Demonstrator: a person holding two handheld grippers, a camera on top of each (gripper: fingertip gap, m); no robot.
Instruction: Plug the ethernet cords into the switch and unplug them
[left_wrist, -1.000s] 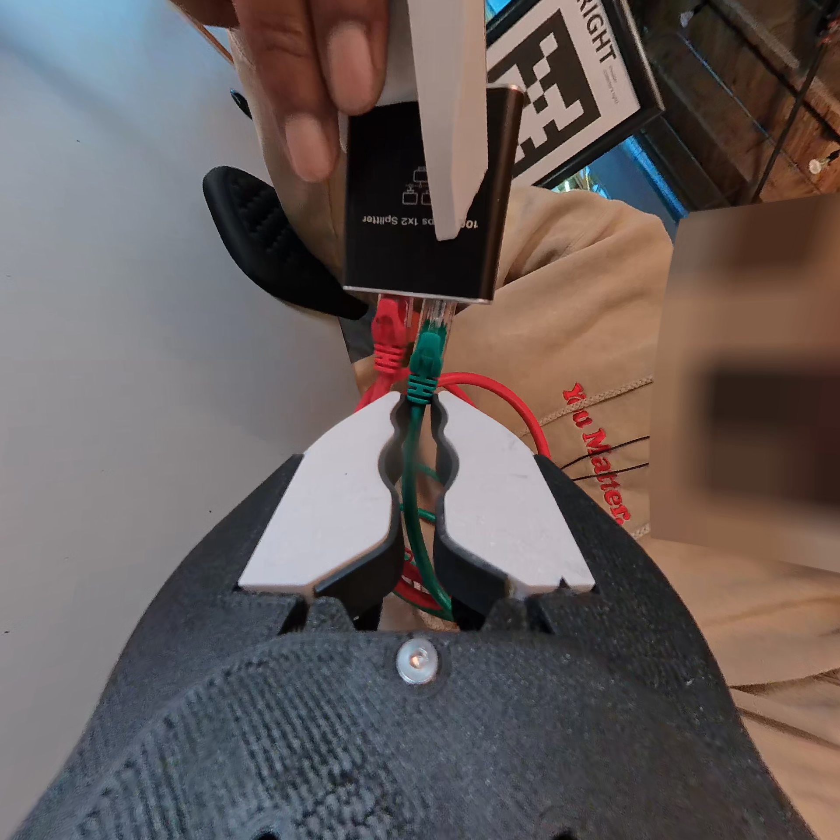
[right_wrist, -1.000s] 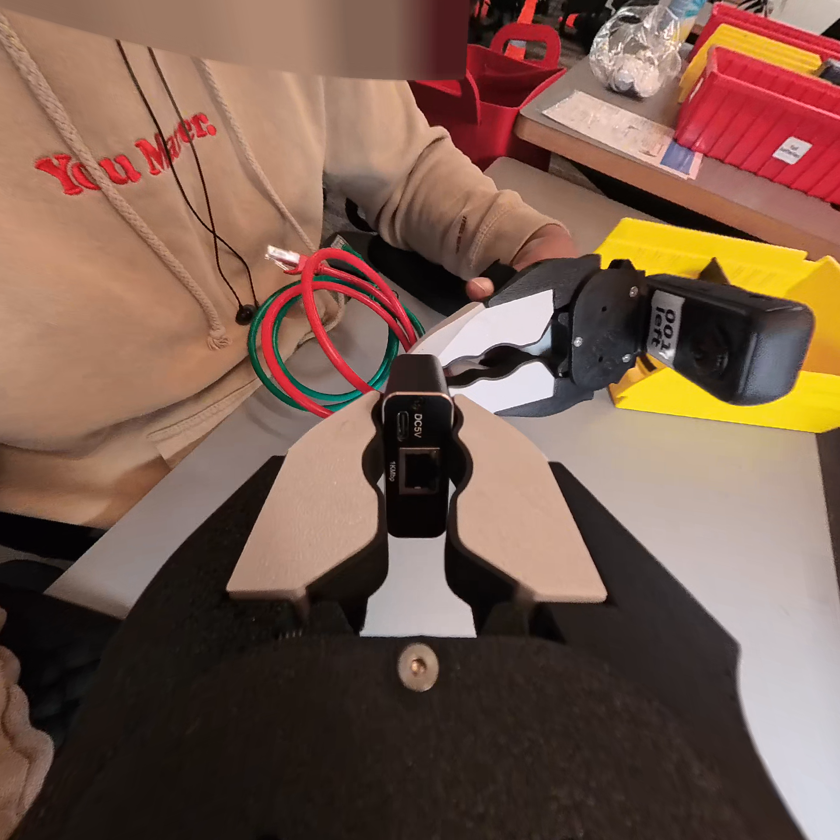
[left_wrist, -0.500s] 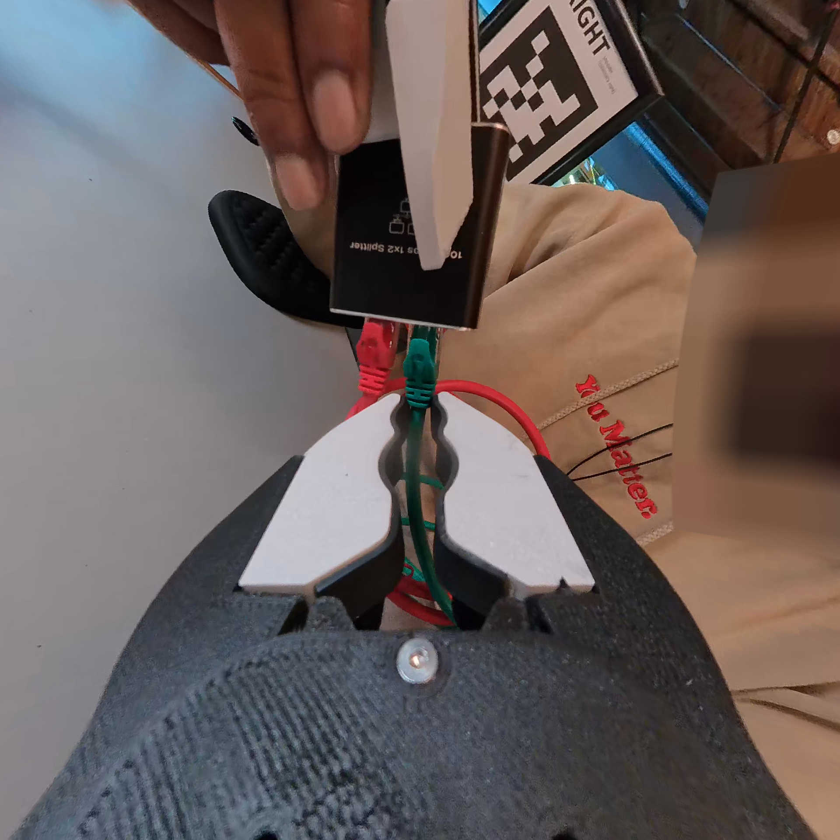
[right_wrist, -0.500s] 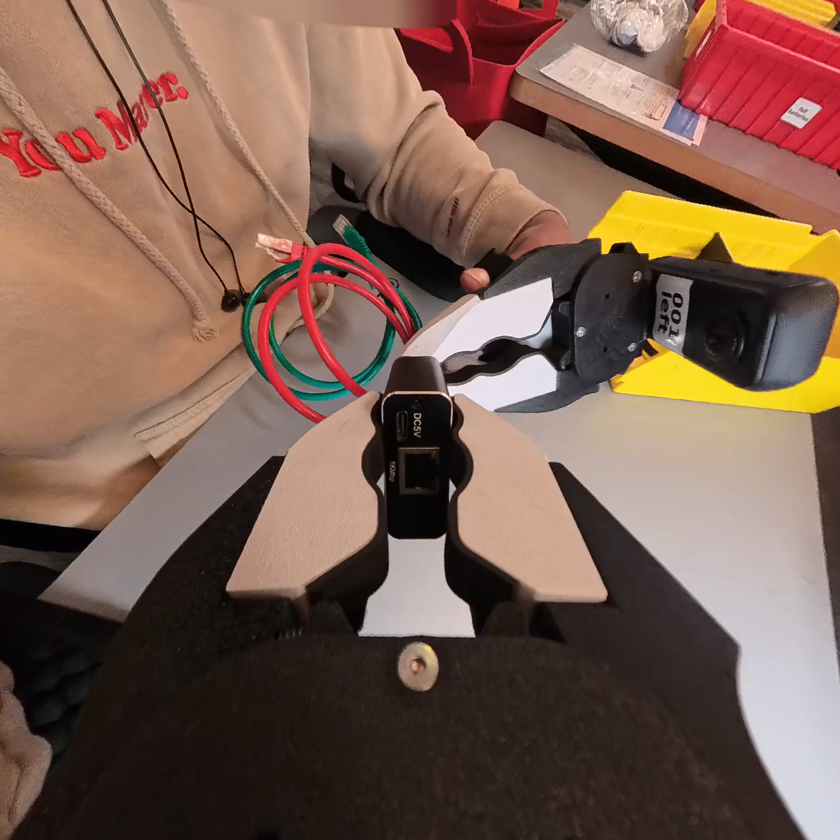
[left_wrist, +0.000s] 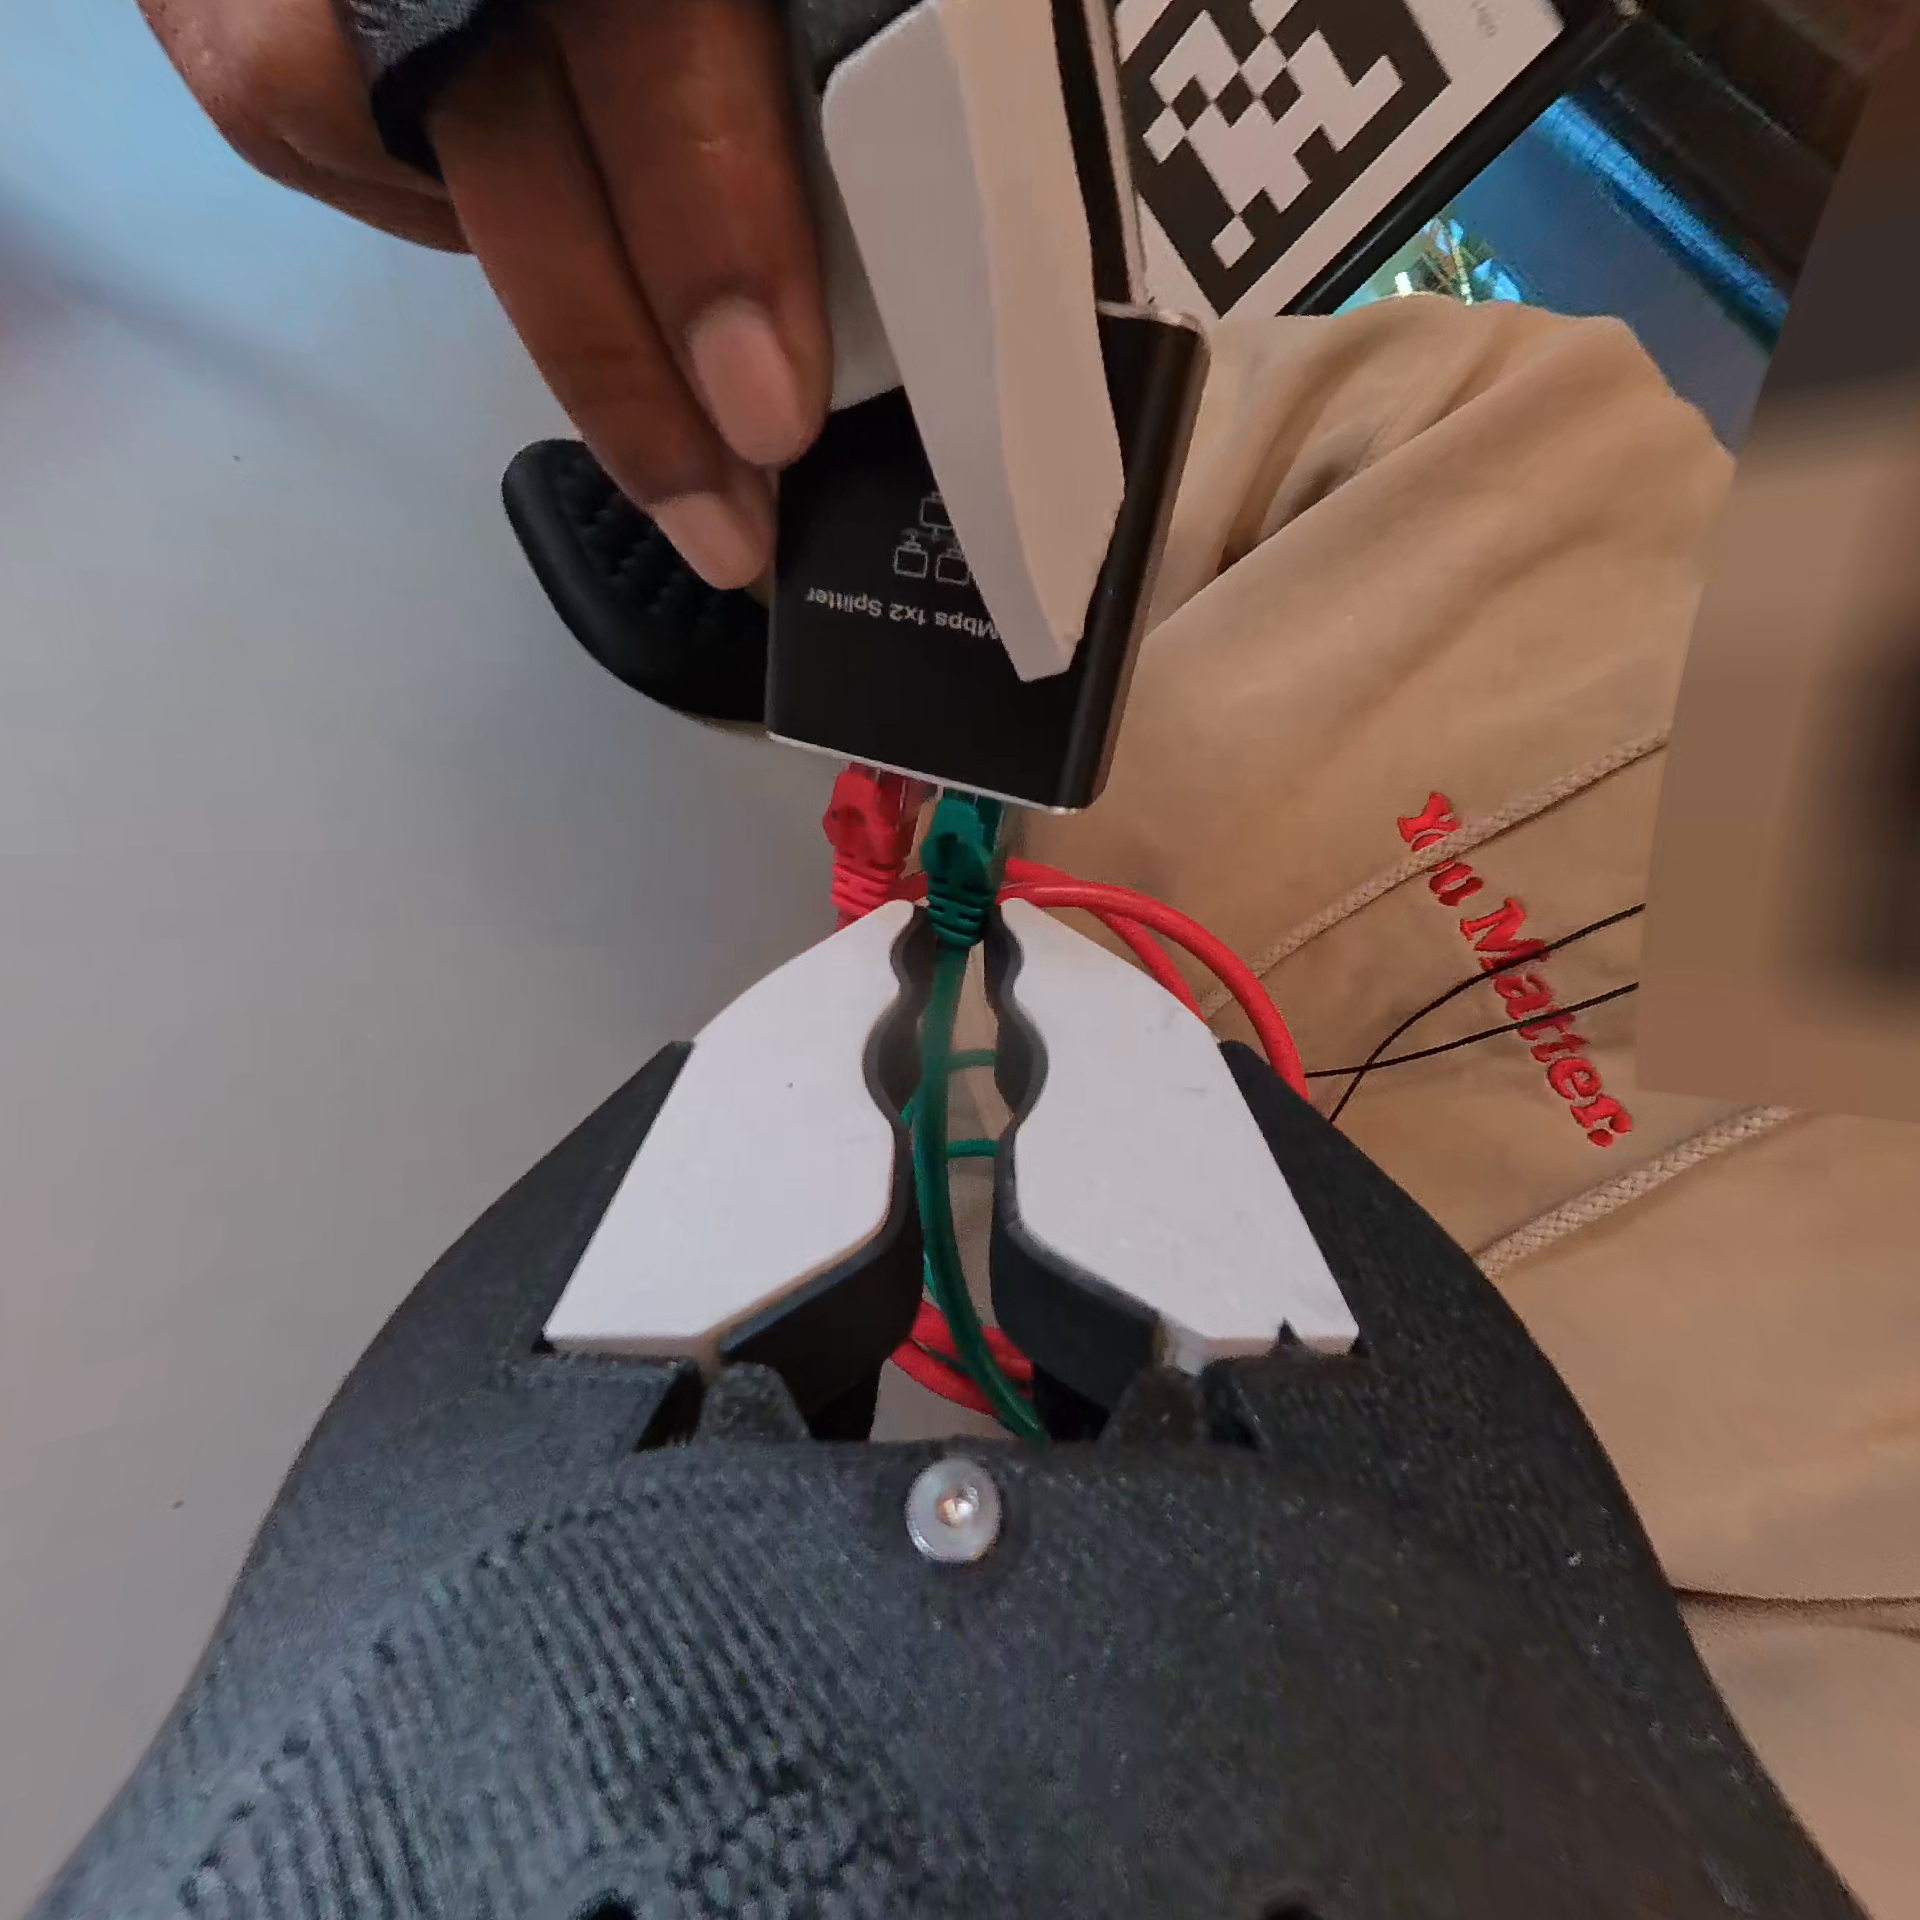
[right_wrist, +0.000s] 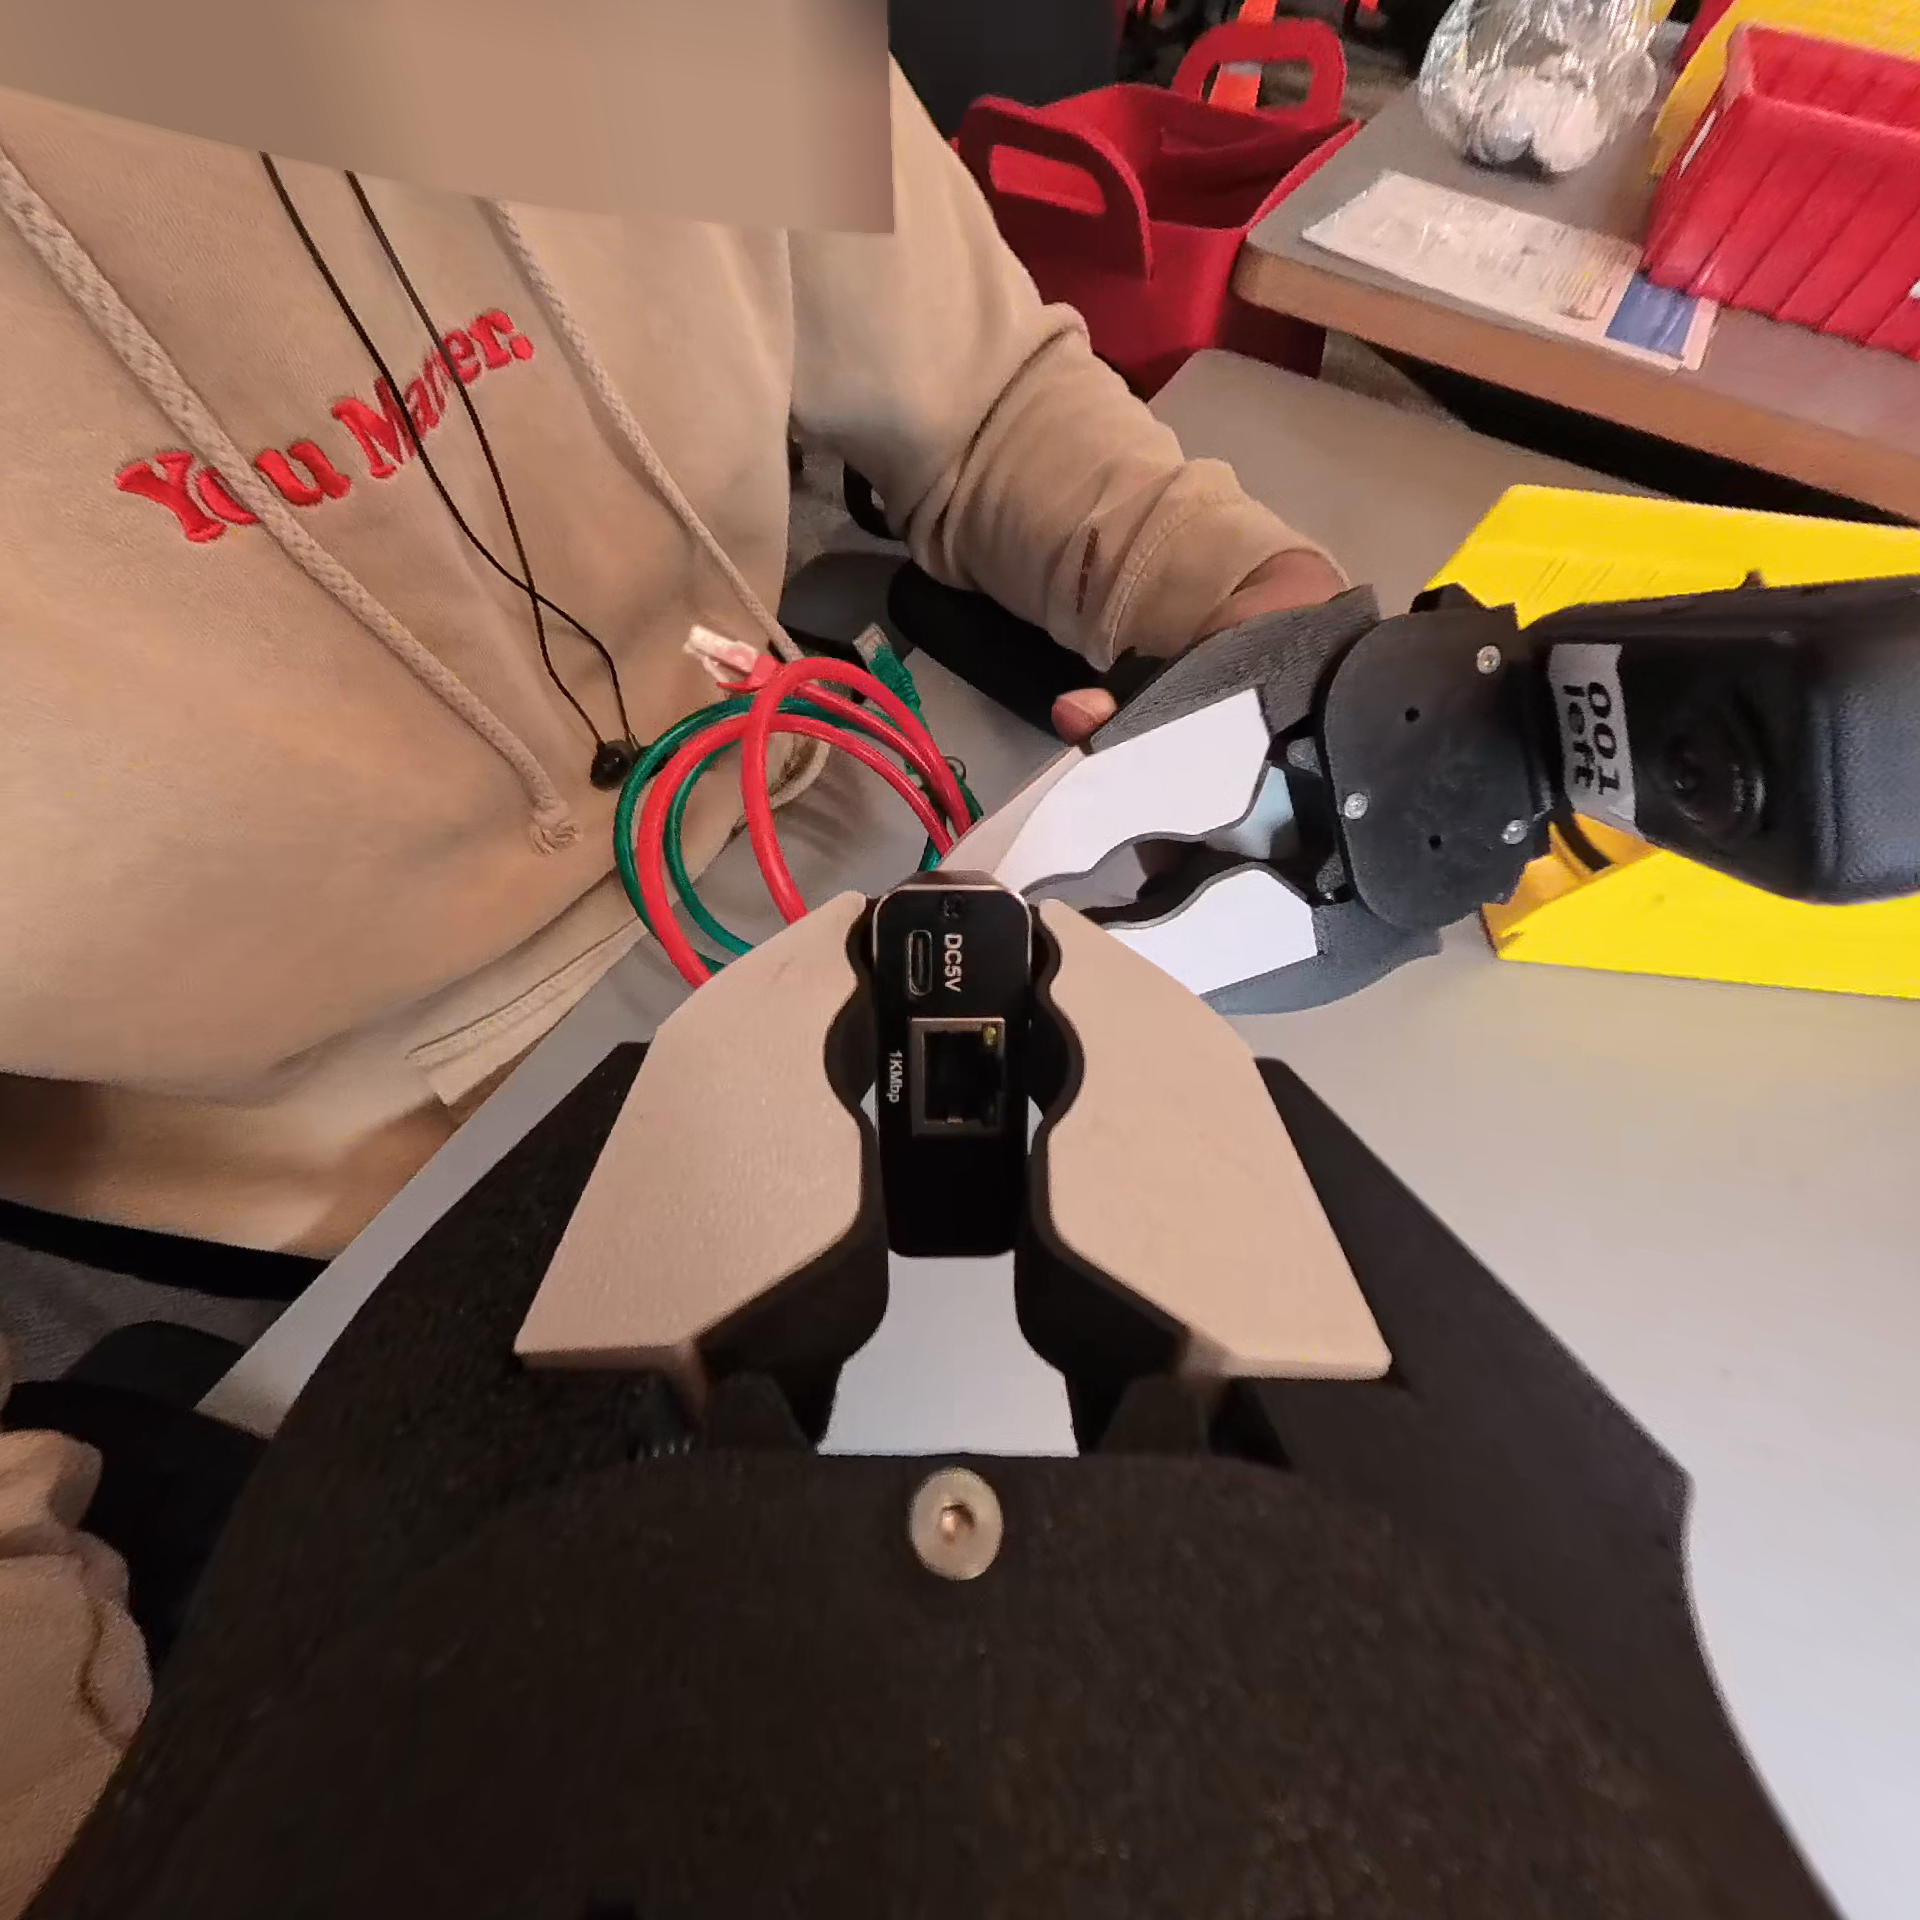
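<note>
In the left wrist view my left gripper (left_wrist: 956, 920) is shut on the green ethernet cord (left_wrist: 940, 1143) just behind its plug (left_wrist: 958, 868). The green plug sits in a port of the black switch (left_wrist: 935, 644). The red plug (left_wrist: 868, 831) sits in the port beside it. A white finger (left_wrist: 977, 416) of my right gripper clamps the switch from above. In the right wrist view my right gripper (right_wrist: 951, 914) is shut on the switch (right_wrist: 951, 1070), whose end face with an empty port faces the camera. The red cord (right_wrist: 769, 862) and green cord (right_wrist: 634, 821) loop off to the left.
A person in a beige hoodie (right_wrist: 312, 727) sits close behind the cords, with a hand (left_wrist: 644, 260) on the right gripper. A yellow bin (right_wrist: 1662, 935) stands on the grey table (right_wrist: 1558, 1195) at right. Red bins (right_wrist: 1818, 177) and a red bag (right_wrist: 1132, 177) are farther back. Some 5 cm of space lies between my two pairs of fingers.
The green plug has gone deeper into the switch: its clear tip showed before and is now nearly hidden. The switch and the left gripper have closed up.
</note>
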